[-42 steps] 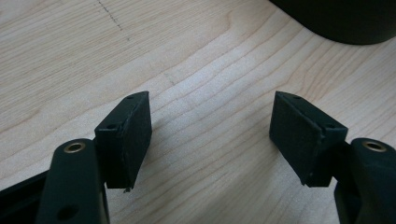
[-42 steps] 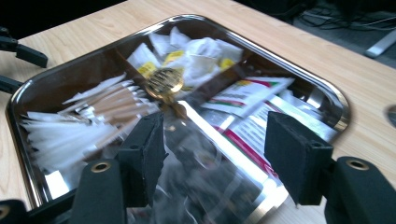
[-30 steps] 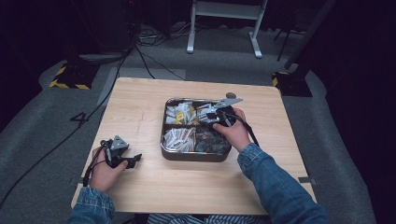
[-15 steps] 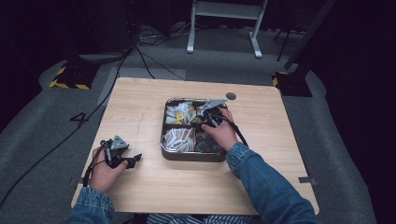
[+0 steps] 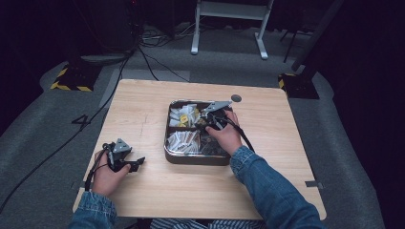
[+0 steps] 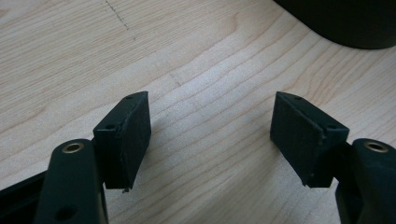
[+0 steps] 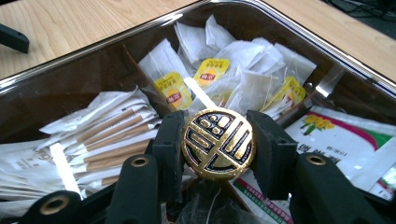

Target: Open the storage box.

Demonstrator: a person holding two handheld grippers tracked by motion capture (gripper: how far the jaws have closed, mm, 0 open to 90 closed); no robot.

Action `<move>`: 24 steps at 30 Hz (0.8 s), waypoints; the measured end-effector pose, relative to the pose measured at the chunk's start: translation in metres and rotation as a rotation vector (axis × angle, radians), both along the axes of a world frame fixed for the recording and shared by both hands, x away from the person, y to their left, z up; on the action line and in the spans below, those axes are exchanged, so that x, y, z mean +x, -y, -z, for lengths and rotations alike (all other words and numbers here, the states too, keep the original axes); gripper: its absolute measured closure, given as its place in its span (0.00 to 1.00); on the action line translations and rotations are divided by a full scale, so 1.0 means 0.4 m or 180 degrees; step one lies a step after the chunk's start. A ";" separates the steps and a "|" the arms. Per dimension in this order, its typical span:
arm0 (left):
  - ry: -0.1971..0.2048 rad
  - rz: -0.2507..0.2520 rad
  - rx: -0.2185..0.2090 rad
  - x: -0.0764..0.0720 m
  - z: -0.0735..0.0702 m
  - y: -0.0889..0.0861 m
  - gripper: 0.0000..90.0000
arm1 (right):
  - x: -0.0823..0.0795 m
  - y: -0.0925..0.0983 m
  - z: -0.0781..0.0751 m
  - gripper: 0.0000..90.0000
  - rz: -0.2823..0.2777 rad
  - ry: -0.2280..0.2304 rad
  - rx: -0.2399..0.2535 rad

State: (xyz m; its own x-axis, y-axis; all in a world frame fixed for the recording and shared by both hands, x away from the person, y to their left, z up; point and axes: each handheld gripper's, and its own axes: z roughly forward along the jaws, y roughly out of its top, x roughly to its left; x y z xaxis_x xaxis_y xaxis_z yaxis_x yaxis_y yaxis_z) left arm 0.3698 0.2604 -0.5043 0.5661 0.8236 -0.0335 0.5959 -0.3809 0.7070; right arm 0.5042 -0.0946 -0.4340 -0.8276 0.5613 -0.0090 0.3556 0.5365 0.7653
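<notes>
The right tongs (image 7: 217, 140) pinch a round gold-and-black token (image 7: 218, 143) by its rim, over the tray (image 5: 168, 143) at the worktop's (image 5: 143, 109) centre. The thin edge grip could let it slip among the teabags (image 7: 243, 70). The left tongs (image 6: 210, 135) gape wide at 8 o'clock.

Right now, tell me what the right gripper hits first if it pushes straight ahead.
Probably the tea bags: the right gripper, shut on a gold-and-black disc, points at that pile inside the tray. Depth is hard to judge.
</notes>
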 end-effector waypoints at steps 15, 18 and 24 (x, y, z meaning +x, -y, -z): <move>-0.0001 -0.0003 -0.0002 0.000 0.000 0.000 0.33 | -0.013 0.109 -0.117 0.65 -0.0013 0.0133 0.0243; 0.0007 -0.0003 0.0012 0.002 0.000 -0.001 0.33 | -0.015 0.146 -0.135 0.65 0.0007 0.0148 0.0250; 0.0015 -0.0015 0.0013 0.003 0.000 -0.001 0.33 | -0.019 0.214 -0.155 0.65 0.0118 0.0159 0.0276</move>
